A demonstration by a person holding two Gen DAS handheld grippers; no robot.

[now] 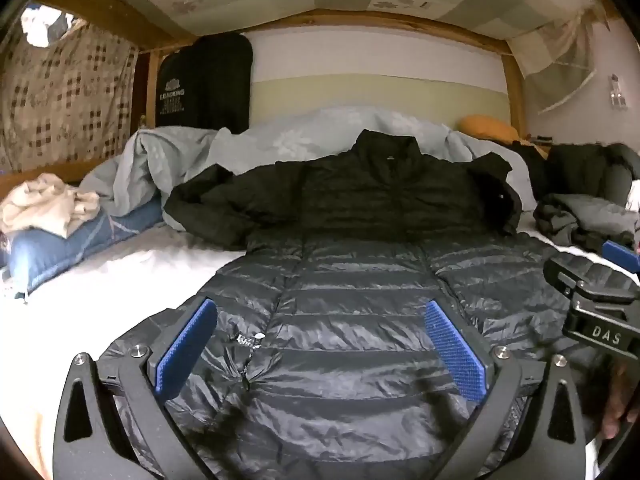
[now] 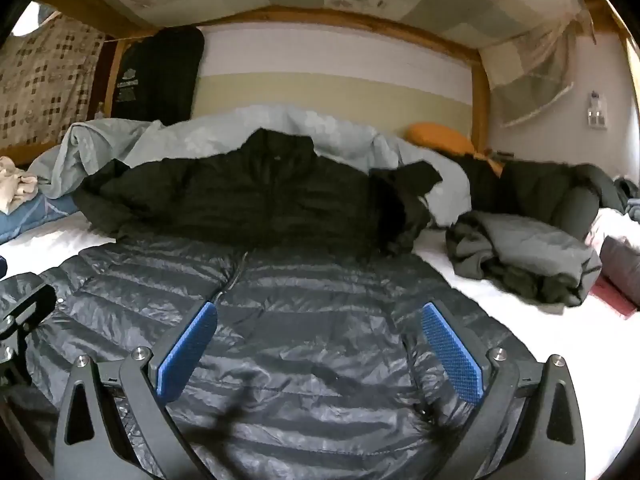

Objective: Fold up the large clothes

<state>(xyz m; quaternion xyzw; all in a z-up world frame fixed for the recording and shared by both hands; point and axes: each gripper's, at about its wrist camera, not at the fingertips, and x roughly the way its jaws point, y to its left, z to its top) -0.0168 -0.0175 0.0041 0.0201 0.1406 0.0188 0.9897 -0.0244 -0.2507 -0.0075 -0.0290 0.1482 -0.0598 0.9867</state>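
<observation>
A long dark quilted puffer coat (image 1: 352, 292) (image 2: 288, 300) lies spread flat on a white bed sheet (image 1: 132, 276) (image 2: 520, 320), its collar far away and its hem near me. Over the hem's left half hovers my left gripper (image 1: 322, 312), open, its blue pads (image 1: 188, 348) wide apart with nothing pinched. My right gripper (image 2: 320, 312) is open too, above the hem's right half; in the left wrist view its black body (image 1: 596, 300) shows at the right edge. The coat's sleeves lie out to both sides by the shoulders.
A grey duvet (image 1: 280, 140) is bunched behind the coat. A blue pillow (image 1: 68, 240) with a cream garment (image 1: 44, 204) sits at the left. Dark garments (image 2: 520, 264) are piled at the right, and an orange pillow (image 2: 440, 136) lies by the wooden bed frame (image 2: 480, 100).
</observation>
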